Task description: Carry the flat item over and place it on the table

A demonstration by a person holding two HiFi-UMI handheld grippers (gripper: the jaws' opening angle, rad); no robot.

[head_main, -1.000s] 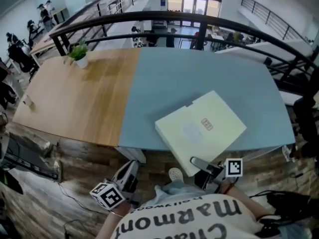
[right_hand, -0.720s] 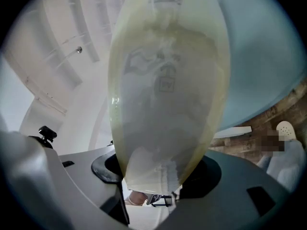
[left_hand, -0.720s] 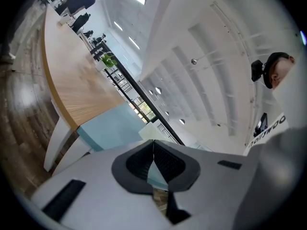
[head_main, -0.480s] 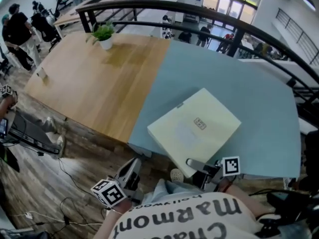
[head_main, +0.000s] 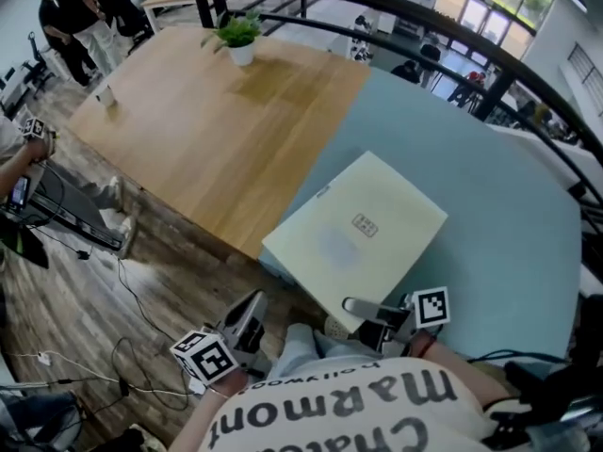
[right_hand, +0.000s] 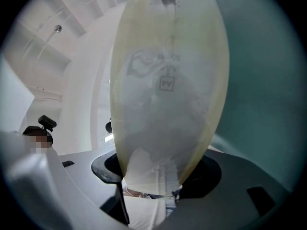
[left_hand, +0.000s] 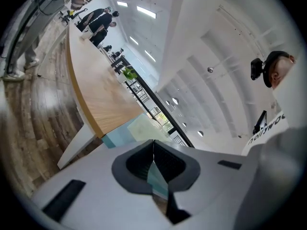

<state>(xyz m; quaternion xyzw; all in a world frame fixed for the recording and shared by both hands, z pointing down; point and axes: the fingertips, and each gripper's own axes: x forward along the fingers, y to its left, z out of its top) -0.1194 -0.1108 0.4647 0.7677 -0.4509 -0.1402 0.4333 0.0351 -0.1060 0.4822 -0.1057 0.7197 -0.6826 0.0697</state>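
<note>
— Right gripper (head_main: 360, 307) is clamped on the near corner of the flat box (head_main: 356, 234), one jaw on top and one beneath. My left gripper (head_main: 247, 316) hangs low at my side, jaws together on nothing.
— Where's the box?
— Over the blue half of the table (head_main: 499, 205), with its near corner jutting past the edge toward me. I can't tell whether the far end is resting on the surface.
— What worries you?
— I'm holding a wide, flat thing by one corner. If I let go here, I reckon the overhang could tip it onto the floor (head_main: 113, 281). If I push it forward with the far edge dragging, it might twist out of the grip.
</note>
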